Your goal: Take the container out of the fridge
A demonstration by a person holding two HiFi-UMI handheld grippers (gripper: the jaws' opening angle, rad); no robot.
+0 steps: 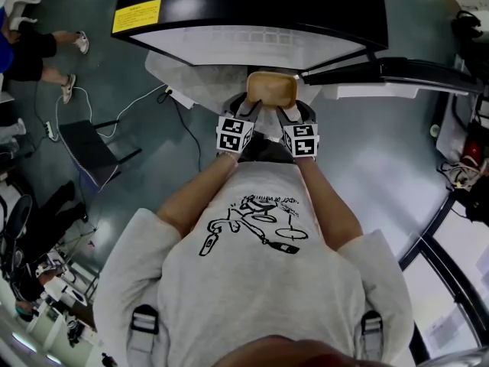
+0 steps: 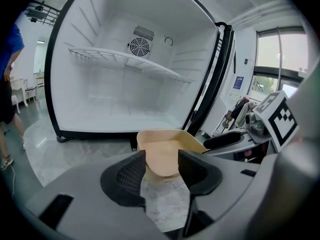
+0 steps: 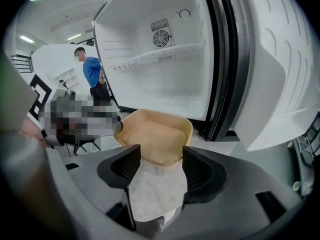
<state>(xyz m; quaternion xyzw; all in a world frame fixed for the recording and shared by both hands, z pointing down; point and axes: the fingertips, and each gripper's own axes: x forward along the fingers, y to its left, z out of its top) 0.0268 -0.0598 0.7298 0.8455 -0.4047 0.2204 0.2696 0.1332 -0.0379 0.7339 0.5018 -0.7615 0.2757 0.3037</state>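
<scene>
Clamping the container (image 1: 271,88), left claw (image 2: 161,160) and right claw (image 3: 161,157) face a fan (image 2: 139,46) unseen overhead.

Your left gripper (image 2: 161,161) has its two dark, ribbed jaws pressed on the near rim of the tan container (image 2: 167,143). The container is empty and sits in front of the open fridge (image 2: 100,101), outside it. At the container's right side, a dark jaw of your right gripper (image 2: 220,141) meets the rim, with its marker cube (image 2: 274,115) above. The fridge's white interior holds one wire shelf (image 2: 125,61) and a round fan vent (image 2: 139,46) on the back wall. A person (image 2: 7,79) in blue stands at the left edge, on the pale floor (image 2: 65,151).
</scene>
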